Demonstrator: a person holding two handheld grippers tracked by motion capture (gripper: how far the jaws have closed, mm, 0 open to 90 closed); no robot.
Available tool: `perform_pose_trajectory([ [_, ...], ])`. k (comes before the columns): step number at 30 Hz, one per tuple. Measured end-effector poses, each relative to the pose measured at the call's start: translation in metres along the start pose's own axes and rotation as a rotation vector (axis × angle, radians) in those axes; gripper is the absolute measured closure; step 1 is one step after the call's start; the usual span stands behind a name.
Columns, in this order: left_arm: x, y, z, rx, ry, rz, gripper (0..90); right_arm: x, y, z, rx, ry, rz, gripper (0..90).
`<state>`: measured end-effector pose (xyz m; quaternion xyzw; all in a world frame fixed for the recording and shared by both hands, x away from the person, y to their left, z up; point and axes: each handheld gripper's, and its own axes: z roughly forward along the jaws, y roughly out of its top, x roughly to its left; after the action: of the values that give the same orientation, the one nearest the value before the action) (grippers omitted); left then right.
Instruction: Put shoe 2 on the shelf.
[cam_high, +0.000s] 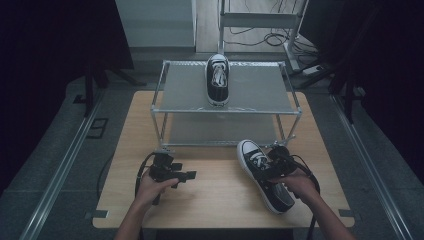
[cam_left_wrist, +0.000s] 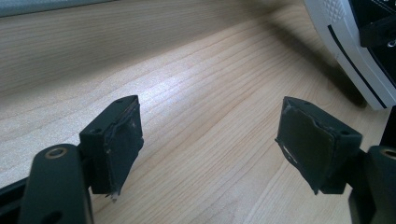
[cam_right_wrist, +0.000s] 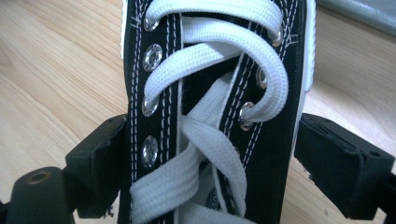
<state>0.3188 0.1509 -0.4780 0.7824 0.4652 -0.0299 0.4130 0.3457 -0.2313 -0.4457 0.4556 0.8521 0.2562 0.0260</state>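
A black canvas shoe (cam_high: 256, 161) with white laces and a white sole lies at an angle on the right of the wooden table (cam_high: 220, 200), toe toward the rack. My right gripper (cam_high: 274, 162) straddles its laced middle. In the right gripper view its gripper (cam_right_wrist: 212, 126) has one pad (cam_right_wrist: 109, 149) against one side of the shoe (cam_right_wrist: 196, 93) and the other pad (cam_right_wrist: 327, 154) at the sole's edge. My left gripper (cam_high: 188, 175) rests low on the table at the left, open and holding nothing (cam_left_wrist: 210, 116). The shoe's white toe (cam_left_wrist: 355, 56) shows off to its right.
A metal wire rack (cam_high: 260, 102) with two shelves stands at the back of the table. A matching black shoe (cam_high: 218, 79) sits on its top shelf, toe away from me. Bare wood lies between the two grippers, and dark floor surrounds the table.
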Motion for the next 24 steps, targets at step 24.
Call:
perform_pose_trajectory([
  [24, 0.001, 0.0, -0.001, -0.007, -0.009, -0.008, 22.3, 0.005, 0.016, -0.031, -0.101, 0.055, 0.004, 13.6],
])
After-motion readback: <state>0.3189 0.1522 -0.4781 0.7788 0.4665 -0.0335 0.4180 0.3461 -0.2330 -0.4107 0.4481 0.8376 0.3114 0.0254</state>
